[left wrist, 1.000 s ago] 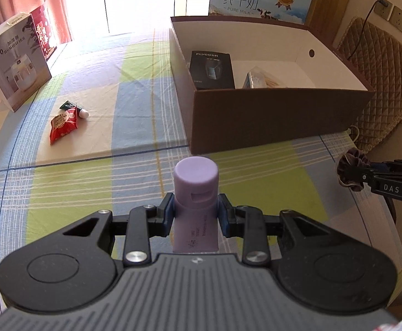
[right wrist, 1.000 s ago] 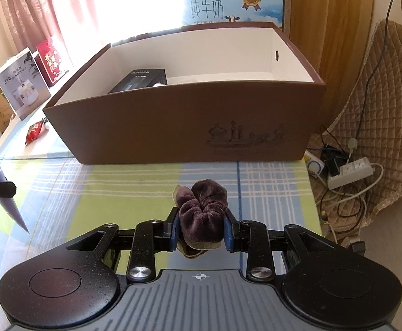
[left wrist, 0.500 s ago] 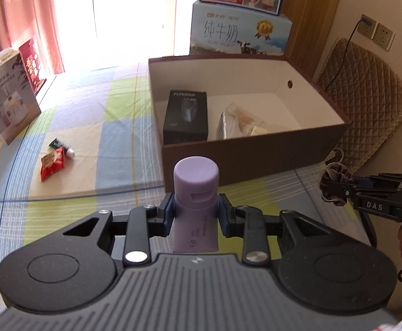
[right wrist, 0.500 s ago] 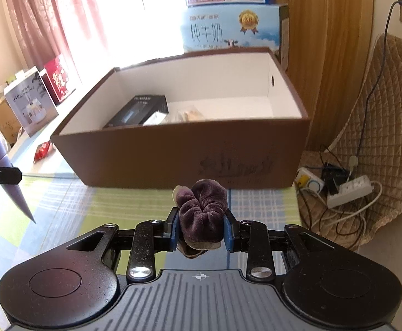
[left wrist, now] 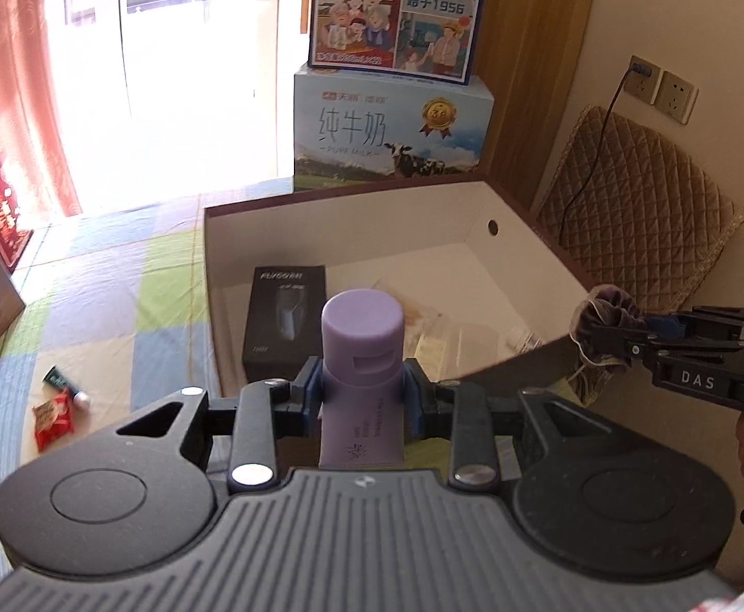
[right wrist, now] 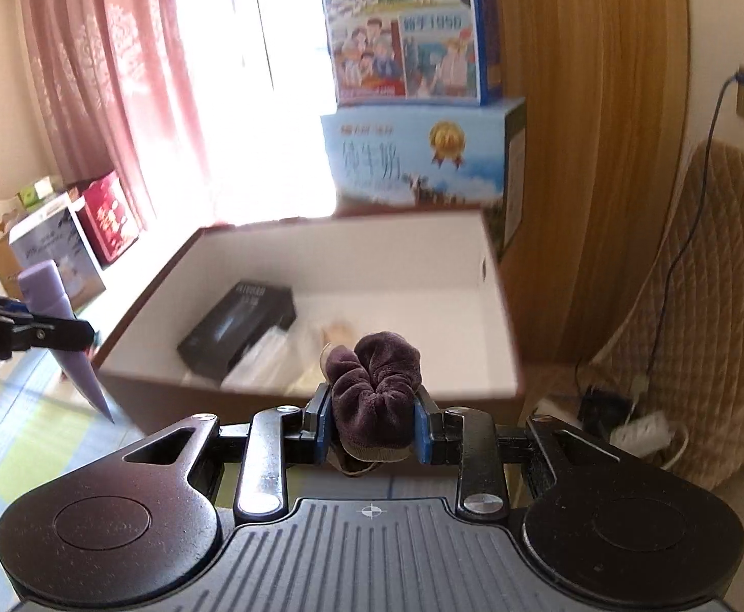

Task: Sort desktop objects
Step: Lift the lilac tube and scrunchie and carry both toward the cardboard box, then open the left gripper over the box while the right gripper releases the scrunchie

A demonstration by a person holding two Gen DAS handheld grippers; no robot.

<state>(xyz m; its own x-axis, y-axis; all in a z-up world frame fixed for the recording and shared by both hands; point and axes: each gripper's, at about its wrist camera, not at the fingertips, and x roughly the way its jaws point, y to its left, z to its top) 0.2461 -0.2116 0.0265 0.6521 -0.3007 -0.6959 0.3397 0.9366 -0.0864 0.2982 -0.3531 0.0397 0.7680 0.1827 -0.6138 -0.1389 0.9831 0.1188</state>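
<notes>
Both grippers have risen and closed in on the brown box (left wrist: pixel 494 357) since 0.5 s ago. Left gripper (left wrist: pixel 362 398) clamps the purple tube (left wrist: pixel 362 357) cap-up; right gripper (right wrist: pixel 372 423) pinches the dark scrunchie (right wrist: pixel 374 387) above the box's near wall. Clear packets beside the black carton (right wrist: pixel 239 329) inside are blurred. Red sachet (left wrist: pixel 54 419) lies on the tablecloth.

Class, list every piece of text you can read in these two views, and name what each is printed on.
"PURE MILK": lower milk carton.
"1956": upper picture carton.
"DAS": right gripper.
Black box in the brown box: heading blurred.
Purple tube in the left gripper: print too small.
</notes>
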